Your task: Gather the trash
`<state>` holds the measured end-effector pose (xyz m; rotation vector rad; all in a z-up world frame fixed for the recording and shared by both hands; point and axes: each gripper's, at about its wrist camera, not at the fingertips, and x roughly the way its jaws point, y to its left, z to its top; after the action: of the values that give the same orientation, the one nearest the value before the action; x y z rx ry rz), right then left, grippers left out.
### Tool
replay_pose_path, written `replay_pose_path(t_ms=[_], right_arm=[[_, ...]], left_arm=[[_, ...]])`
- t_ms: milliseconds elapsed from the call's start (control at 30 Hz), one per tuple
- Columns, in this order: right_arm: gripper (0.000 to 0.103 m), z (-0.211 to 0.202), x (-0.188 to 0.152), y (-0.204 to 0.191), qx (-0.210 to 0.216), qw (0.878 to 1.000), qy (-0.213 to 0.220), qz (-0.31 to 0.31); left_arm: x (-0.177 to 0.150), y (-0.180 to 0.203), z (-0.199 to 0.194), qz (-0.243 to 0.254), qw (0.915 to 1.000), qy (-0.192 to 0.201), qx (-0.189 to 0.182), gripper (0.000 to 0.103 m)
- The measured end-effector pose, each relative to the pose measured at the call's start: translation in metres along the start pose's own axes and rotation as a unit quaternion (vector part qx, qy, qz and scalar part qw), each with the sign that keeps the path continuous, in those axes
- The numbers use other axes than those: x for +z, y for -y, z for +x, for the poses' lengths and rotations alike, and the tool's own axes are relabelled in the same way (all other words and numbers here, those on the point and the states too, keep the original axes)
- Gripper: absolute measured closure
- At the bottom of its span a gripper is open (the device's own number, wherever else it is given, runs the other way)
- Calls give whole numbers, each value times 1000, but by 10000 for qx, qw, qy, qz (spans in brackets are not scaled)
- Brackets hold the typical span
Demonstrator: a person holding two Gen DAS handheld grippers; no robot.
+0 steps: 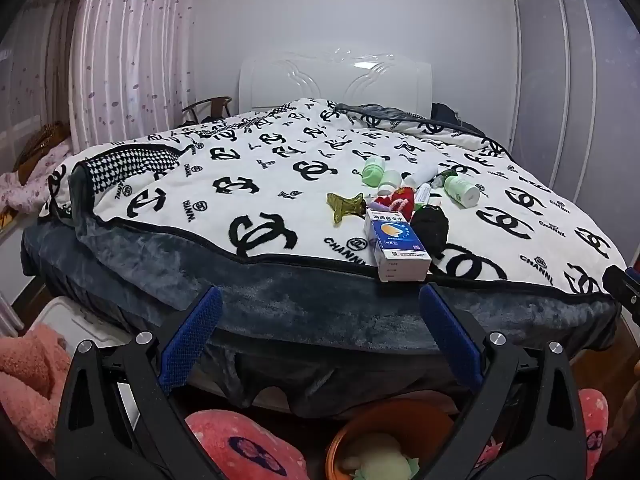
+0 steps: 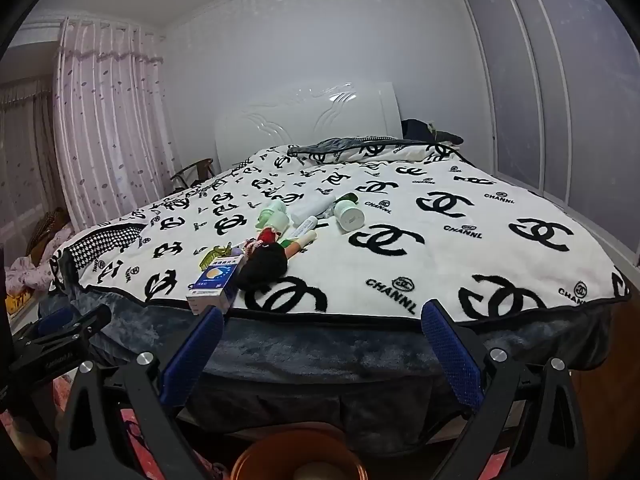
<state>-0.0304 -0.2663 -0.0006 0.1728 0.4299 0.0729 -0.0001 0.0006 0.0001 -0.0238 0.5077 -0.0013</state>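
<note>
Left gripper (image 1: 320, 332) — jaws spread wide, holding nothing, lower centre of frame. Right gripper (image 2: 322, 350) — likewise released and bare, low in its view.

Trash cluster, centre of the logo-print blanket (image 1: 200, 184): blue-and-white medicine box (image 1: 396, 246) at the blanket's near edge, black cloth lump (image 1: 431, 226) touching it, olive hair claw (image 1: 344, 205), green-capped bottles (image 1: 462, 190).

Orange bin (image 1: 394, 420) — bottom centre, below the bed.

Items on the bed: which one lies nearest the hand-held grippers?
The blue and white box, at the blanket's front edge; the bottles and hair clip lie farther back.
</note>
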Motion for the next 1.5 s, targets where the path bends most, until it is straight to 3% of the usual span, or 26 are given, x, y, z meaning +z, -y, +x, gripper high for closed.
replay_pose_path(t_ms=[1500], right_arm=[[5, -4, 0, -2, 20, 10000, -41, 26]], left_arm=[[-1, 1, -1, 10, 10000, -32, -4, 7]])
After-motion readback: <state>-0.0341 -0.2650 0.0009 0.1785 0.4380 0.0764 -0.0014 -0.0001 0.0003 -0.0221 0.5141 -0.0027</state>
